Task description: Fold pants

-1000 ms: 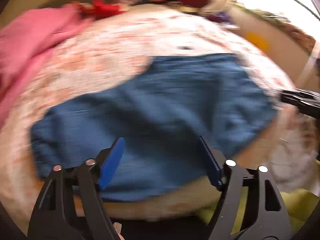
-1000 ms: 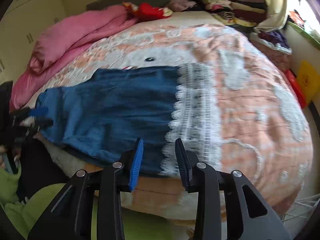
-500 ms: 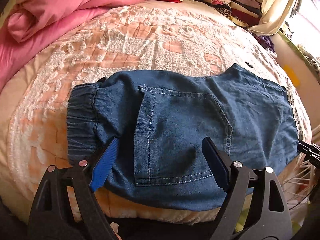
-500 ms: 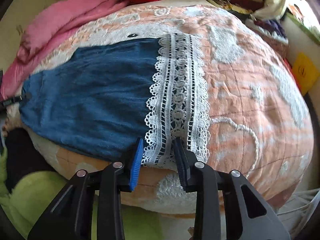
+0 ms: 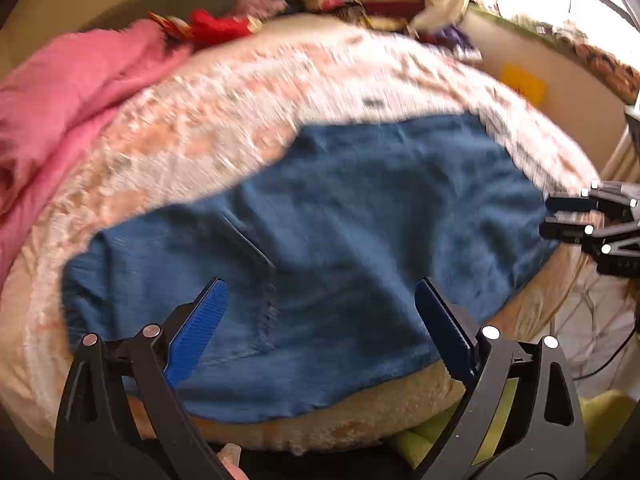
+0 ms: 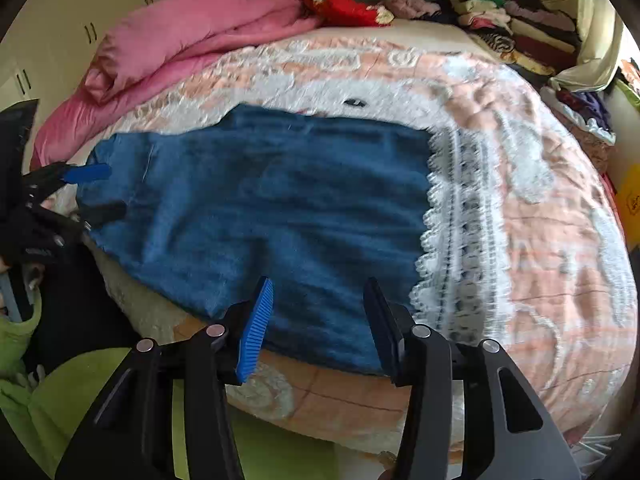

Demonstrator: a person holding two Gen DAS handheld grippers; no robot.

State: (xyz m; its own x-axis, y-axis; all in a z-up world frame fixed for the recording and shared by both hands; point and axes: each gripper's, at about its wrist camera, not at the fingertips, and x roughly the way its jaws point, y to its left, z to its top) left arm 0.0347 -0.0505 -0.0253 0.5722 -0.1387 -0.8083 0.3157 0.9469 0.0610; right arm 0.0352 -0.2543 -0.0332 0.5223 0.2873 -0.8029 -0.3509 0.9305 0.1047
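Observation:
Blue denim pants (image 5: 320, 248) with a white lace hem (image 6: 460, 232) lie flat on the bed near its front edge; they also show in the right wrist view (image 6: 280, 208). My left gripper (image 5: 320, 320) is open and empty, hovering over the waist end near the back pocket. It shows at the left in the right wrist view (image 6: 96, 192). My right gripper (image 6: 316, 320) is open and empty, above the front edge of the leg beside the lace. It shows at the right in the left wrist view (image 5: 568, 216).
The bed has a peach and white bedspread (image 6: 540, 280). A pink duvet (image 6: 180, 52) is bunched at the back left. Stacks of folded clothes (image 6: 520, 32) stand at the back right. A green cushion (image 6: 80, 400) sits below the bed's front edge.
Both grippers pulled back from the pants. The right gripper's jaws opened wider and shifted left from the lace hem onto the denim. The left view swung and is blurred.

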